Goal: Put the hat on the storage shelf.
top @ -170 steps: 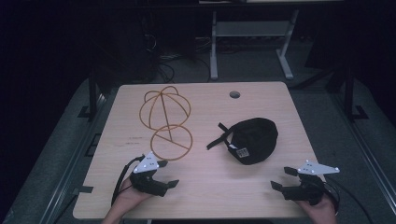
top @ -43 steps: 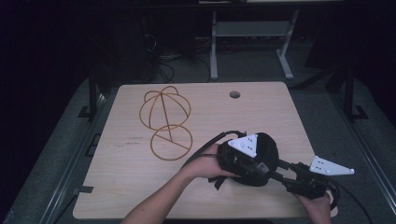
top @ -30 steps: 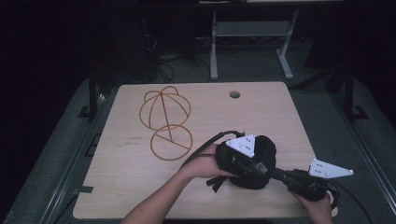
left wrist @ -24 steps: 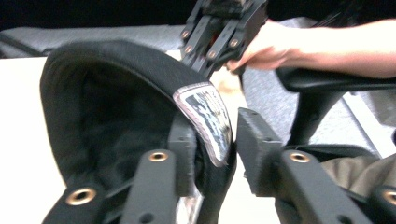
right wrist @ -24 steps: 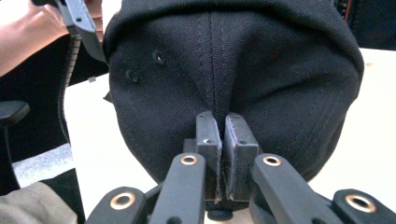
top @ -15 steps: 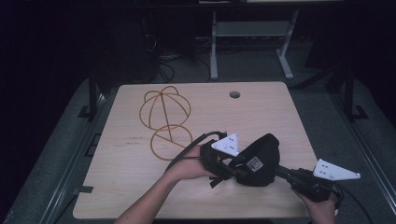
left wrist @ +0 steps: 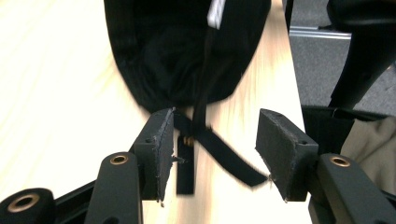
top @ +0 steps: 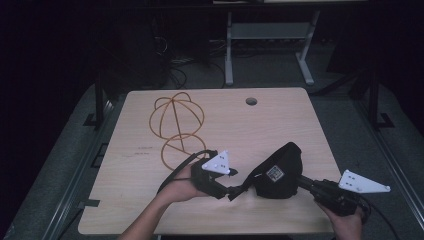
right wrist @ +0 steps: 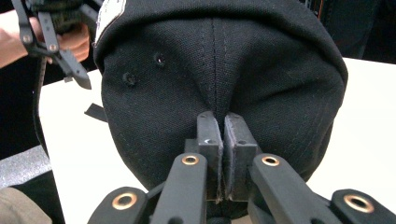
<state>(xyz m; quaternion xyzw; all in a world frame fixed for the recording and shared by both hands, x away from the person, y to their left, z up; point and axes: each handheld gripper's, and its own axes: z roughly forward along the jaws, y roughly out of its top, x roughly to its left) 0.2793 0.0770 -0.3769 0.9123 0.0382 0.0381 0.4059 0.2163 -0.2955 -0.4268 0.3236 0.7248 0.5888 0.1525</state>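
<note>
Cap pinched in right tool — crown foremost.

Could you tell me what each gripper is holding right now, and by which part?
The right gripper pinches the black cap's crown fabric. The left gripper, jaws just opened, holds nothing; the strap lies between them.

Black cap tilted on table's near right, strap loose.

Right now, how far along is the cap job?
Done: the right tongs are pinched shut on the black cap's crown fabric, lifting it off the table. In hand: the left tongs have just been opening, straddling the cap strap without pressing. Left: the wire hat frame is untouched.
</note>
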